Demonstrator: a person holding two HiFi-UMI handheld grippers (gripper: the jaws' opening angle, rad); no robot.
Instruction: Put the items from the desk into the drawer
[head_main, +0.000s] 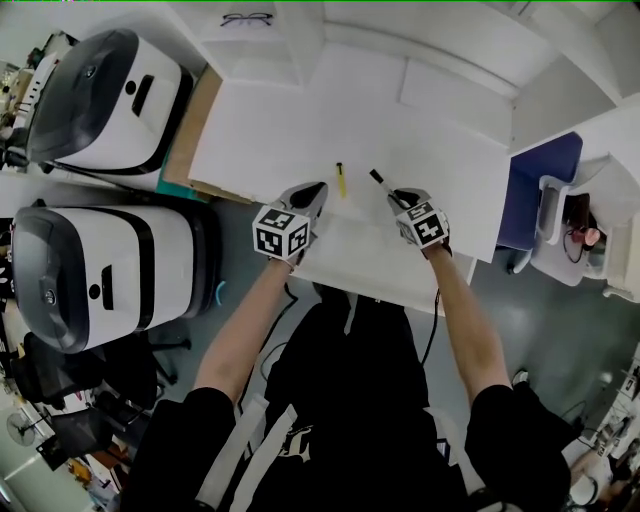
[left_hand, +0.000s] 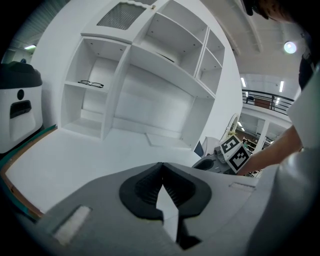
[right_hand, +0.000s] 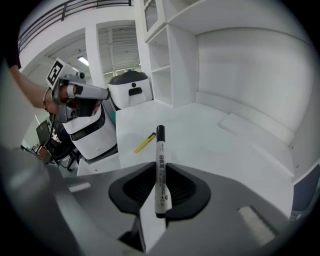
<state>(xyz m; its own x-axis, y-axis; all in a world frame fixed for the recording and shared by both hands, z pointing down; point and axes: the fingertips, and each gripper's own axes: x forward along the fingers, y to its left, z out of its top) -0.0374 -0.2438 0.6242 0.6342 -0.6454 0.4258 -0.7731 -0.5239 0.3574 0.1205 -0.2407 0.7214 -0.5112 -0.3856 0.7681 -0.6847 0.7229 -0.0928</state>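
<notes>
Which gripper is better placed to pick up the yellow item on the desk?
Probably the left. The left gripper is empty, jaws together, and sits close beside the yellow item in the head view. The right gripper is shut on the marker.

Head view looks steeply down; both gripper views share the desk (head_main: 300, 130).

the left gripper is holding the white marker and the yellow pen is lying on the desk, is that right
Not quite. It is the right gripper that holds the white marker, not the left. The right gripper view shows the marker clamped between its jaws, while the left gripper has its jaws shut on nothing. The yellow pen does lie on the desk.
</notes>
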